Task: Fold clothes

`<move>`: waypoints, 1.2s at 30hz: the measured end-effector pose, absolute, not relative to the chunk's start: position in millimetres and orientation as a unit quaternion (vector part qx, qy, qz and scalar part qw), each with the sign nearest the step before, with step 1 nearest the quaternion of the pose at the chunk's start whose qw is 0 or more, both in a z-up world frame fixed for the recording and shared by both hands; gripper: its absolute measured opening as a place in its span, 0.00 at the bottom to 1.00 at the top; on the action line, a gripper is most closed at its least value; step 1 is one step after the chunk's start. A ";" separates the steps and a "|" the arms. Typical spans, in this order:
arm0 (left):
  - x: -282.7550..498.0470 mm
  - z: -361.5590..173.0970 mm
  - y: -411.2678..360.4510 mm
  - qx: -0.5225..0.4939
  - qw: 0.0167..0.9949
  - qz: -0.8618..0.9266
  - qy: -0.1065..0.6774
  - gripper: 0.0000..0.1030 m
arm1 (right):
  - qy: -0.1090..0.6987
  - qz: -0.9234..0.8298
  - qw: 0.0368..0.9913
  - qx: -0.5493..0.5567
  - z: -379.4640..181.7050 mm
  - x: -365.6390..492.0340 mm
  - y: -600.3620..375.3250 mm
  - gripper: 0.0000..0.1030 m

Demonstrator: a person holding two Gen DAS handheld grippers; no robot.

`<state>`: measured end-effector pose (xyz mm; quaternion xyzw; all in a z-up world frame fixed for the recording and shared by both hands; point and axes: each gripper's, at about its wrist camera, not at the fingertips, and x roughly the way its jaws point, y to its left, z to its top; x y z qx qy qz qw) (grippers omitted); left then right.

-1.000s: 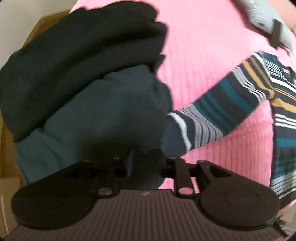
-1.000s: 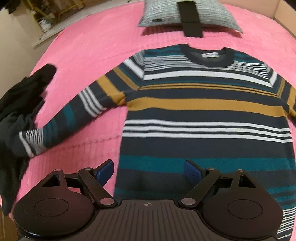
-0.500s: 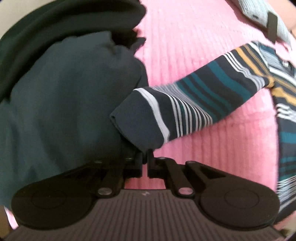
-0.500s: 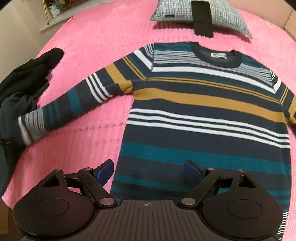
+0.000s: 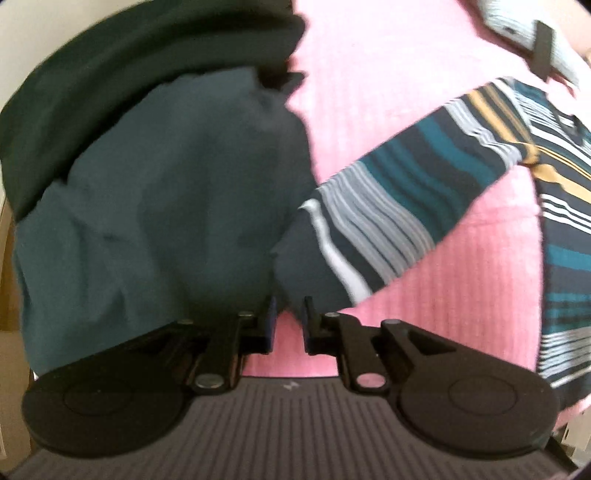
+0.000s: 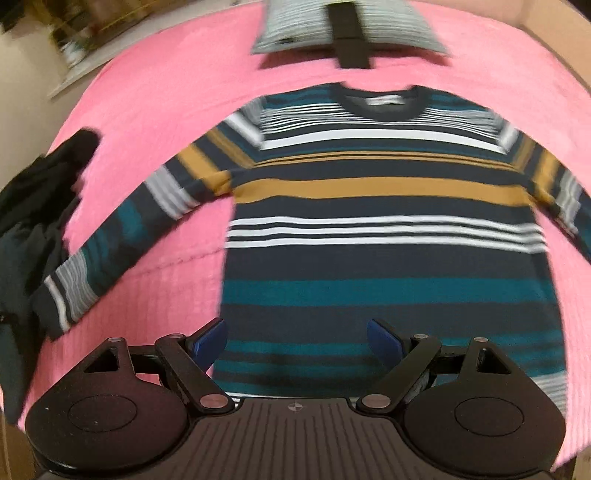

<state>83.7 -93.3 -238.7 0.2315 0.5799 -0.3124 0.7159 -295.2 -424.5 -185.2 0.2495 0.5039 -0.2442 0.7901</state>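
Observation:
A long-sleeved sweater (image 6: 388, 236) striped in navy, teal, white and mustard lies flat on its back on a pink bedspread (image 6: 166, 92), both sleeves spread. The navy cuff (image 5: 314, 266) of its left sleeve lies just off my left gripper (image 5: 290, 314). That gripper's jaws are opening, a narrow gap apart. The cuff's corner dips between the fingertips, and pink cover shows through the gap below it. In the right wrist view the same cuff (image 6: 59, 302) rests on the bed. My right gripper (image 6: 295, 336) hovers open above the sweater's hem with nothing between its fingers.
A pile of dark green and black clothes (image 5: 166, 206) sits at the bed's left edge, touching the cuff, and shows in the right wrist view as the dark pile (image 6: 26, 229). A grey striped pillow (image 6: 351, 33) with a black strip lies beyond the collar. A wall and shelves stand beyond the bed's far left.
My left gripper closed on the cuff, carried it right, off the dark pile, and now stands slightly apart. The right gripper's view has pulled back and up from the sweater.

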 end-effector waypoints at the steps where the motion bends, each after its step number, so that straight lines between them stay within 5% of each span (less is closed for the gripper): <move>1: 78.8 -233.4 -98.8 0.236 0.714 -0.322 0.576 0.11 | 0.499 -0.256 0.789 0.251 -179.9 -302.4 -427.3 0.83; 10: 1.1 -187.6 -173.8 0.321 0.655 -0.458 0.508 0.28 | 0.444 -0.387 0.768 0.253 -117.7 -399.3 -457.6 0.83; 11: -6.6 -183.6 -181.8 0.325 0.648 -0.470 0.503 0.30 | 0.438 -0.403 0.762 0.253 -112.1 -411.9 -460.5 0.90; 12: -14.3 -179.6 -189.8 0.329 0.642 -0.481 0.498 0.36 | 0.430 -0.419 0.758 0.254 -107.5 -424.8 -462.9 1.00; 16: -44.0 -163.7 -216.4 0.348 0.627 -0.504 0.481 0.63 | 0.405 -0.454 0.747 0.267 -92.3 -475.0 -477.5 1.00; 19: -63.0 -150.9 -232.2 0.353 0.626 -0.512 0.470 0.69 | 0.394 -0.471 0.744 0.264 -84.7 -505.5 -491.2 1.00; 22: -78.1 -140.7 -242.6 0.354 0.635 -0.507 0.462 0.92 | 0.388 -0.480 0.738 0.273 -85.4 -535.4 -511.4 1.00; 24: -87.9 -138.0 -247.9 0.355 0.638 -0.497 0.469 0.98 | 0.385 -0.477 0.738 0.282 -89.7 -551.1 -526.4 1.00; 36: -152.8 -94.7 -256.8 0.336 0.702 -0.411 0.476 0.99 | 0.400 -0.378 0.780 0.297 -113.8 -548.8 -612.0 1.00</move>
